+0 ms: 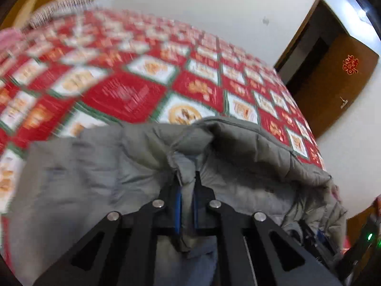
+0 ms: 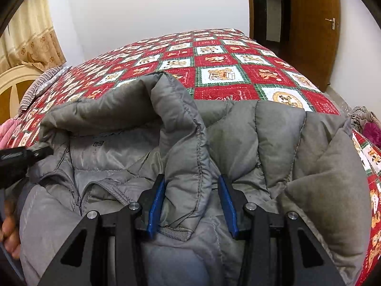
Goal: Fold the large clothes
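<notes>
A grey puffer jacket [image 2: 273, 138] lies on a bed with a red, white and green patchwork cover [image 2: 214, 54]. Its collar and zip face me in the right wrist view. My right gripper [image 2: 191, 190] has its blue pads [image 2: 156, 205] spread wide around a thick fold of the jacket's collar edge, touching the fabric. In the left wrist view, my left gripper [image 1: 187, 183] is shut on a thin fold of the jacket [image 1: 250, 147], and the picture is blurred by motion. The left gripper also shows at the left edge of the right wrist view [image 2: 21, 155].
A brown wooden door [image 2: 314, 23] stands at the bed's far right. A curtain [image 2: 28, 31] and cream headboard [image 2: 14, 83] are at the left. A striped pillow [image 2: 40, 83] lies at the bed's left edge. Other clothes [image 2: 366, 124] lie at the right.
</notes>
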{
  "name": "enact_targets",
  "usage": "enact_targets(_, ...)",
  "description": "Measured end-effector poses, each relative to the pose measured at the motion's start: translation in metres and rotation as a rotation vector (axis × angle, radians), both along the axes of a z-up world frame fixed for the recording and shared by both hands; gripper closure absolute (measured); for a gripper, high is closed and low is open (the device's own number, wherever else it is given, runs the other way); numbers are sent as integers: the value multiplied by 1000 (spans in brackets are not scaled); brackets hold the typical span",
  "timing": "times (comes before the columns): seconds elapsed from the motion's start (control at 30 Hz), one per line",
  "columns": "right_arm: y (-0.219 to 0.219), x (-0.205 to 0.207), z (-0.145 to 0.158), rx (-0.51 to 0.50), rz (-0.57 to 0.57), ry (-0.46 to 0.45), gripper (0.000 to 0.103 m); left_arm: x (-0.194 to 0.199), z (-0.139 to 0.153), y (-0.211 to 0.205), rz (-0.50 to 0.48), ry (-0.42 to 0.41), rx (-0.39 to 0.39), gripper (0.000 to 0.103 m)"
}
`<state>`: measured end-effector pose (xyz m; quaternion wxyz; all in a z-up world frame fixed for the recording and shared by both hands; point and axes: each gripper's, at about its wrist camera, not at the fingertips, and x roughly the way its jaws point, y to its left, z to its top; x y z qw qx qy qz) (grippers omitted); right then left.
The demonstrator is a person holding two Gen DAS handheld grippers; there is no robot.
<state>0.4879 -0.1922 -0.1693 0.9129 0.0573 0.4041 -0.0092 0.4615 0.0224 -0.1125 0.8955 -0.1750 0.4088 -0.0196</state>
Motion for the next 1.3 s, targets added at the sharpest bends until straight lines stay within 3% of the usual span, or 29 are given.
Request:
enact_targets(0.07, 1, 1, 0, -8, 4, 3, 56, -9, -10, 4, 34, 0, 19, 94)
enact_targets(0.17, 1, -1, 4, -4, 5, 14, 56, -12, -31, 19, 72, 10, -69, 90)
enact_targets(0.2, 0, -3, 8, 7, 1, 18, 56, -11, -31, 19, 76, 9, -62, 90)
enact_targets(0.27, -4, -12, 26, 68, -15, -25, 56, -9, -30, 15, 76, 1, -26, 90)
enact_targets(0.33, -5, -18, 60, 107, -40, -131, 56, -8, -29, 10, 80, -3, -6, 89)
enact_targets(0.4, 5, -6, 91, 73, -37, -200, 56, -9, -29, 13, 80, -6, -11, 89)
enact_targets(0.47, 17, 25, 105, 42, -36, -184, 53, -10, -30, 15, 80, -9, -17, 89)
enact_targets(0.57, 22, 67, 86, 77, -52, -65, 53, -10, -30, 16, 77, -9, -25, 89)
enact_targets(0.63, 25, 78, 47, 94, -54, 122, 53, -10, -32, 19, 77, -10, -50, 89)
enact_targets(0.7, 26, 65, 11, 101, -15, 227, 52, -10, -33, 22, 74, -10, -73, 89)
enact_targets(0.77, 33, 39, 5, 3, 45, 100, 52, -9, -32, 21, 71, -10, -82, 88)
enact_targets(0.87, 38, 29, 1, -37, 47, 48, 52, -14, -23, 23, 62, 11, -95, 84)
enact_targets(0.9, 38, 30, 0, -36, 48, 49, 52, -20, -16, 27, 65, 20, -98, 79)
enact_targets(0.97, 38, 30, -1, -38, 53, 40, 52, -40, 4, 36, 90, -15, -86, 53)
enact_targets(1.0, 37, 30, 0, -33, 53, 35, 51, -49, 15, 39, 100, -45, -64, 35)
enact_targets(1.03, 36, 30, 0, -26, 52, 29, 51, -58, 29, 41, 109, -90, -45, 29)
enact_targets(1.1, 34, 27, 1, -15, 51, 21, 51, -61, 56, 36, 97, -159, -11, 29)
enact_targets(1.17, 34, 25, 2, -17, 50, 17, 51, -40, 77, 15, 24, -186, 31, 22)
enact_targets(1.2, 34, 25, 3, -19, 50, 16, 51, -25, 81, 2, -19, -179, 51, 17)
enact_targets(1.3, 34, 23, 3, -21, 49, 12, 51, 26, 60, -35, -68, -94, 172, 19)
